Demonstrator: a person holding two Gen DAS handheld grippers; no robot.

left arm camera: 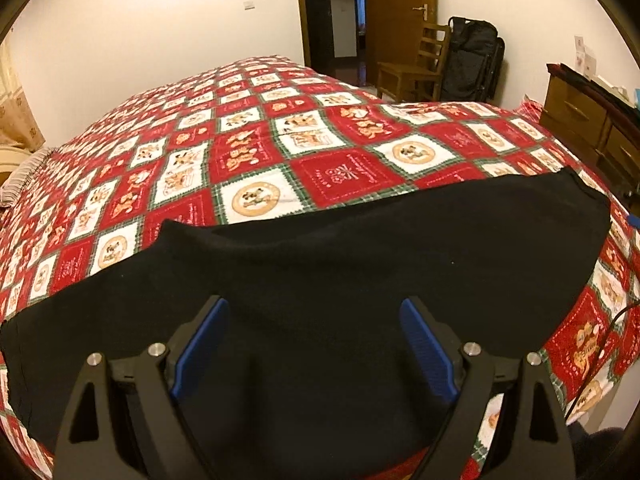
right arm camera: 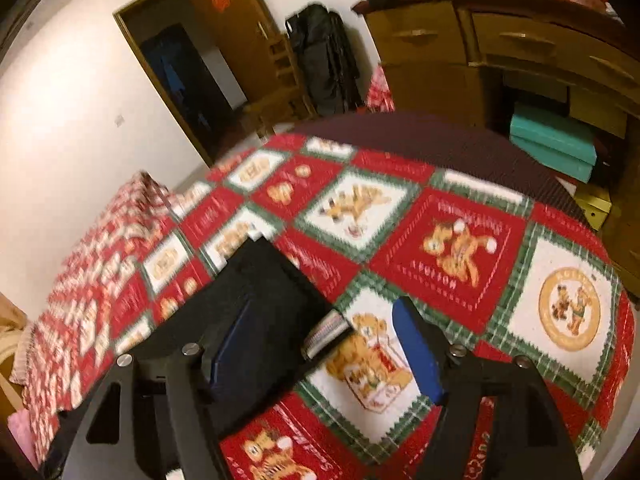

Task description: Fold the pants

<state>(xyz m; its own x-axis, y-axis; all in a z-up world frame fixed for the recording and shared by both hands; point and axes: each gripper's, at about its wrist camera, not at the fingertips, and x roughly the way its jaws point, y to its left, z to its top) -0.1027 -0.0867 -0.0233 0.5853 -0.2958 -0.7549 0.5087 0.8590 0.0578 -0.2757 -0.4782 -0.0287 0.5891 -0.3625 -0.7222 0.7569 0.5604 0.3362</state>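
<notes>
Both grippers (left arm camera: 314, 344) (right arm camera: 320, 348) gape empty over black pants (left arm camera: 360, 256) on a red patchwork bedspread (left arm camera: 248, 152); wooden door (left arm camera: 400, 20) beyond.

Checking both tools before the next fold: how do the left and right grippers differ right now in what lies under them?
The left gripper hovers over the middle of the black fabric pants; the right gripper sits at the pants' end, half over the red patchwork bedspread. The left view is sharp, the right blurred. Both have blue pads, jaws open, holding nothing.
</notes>
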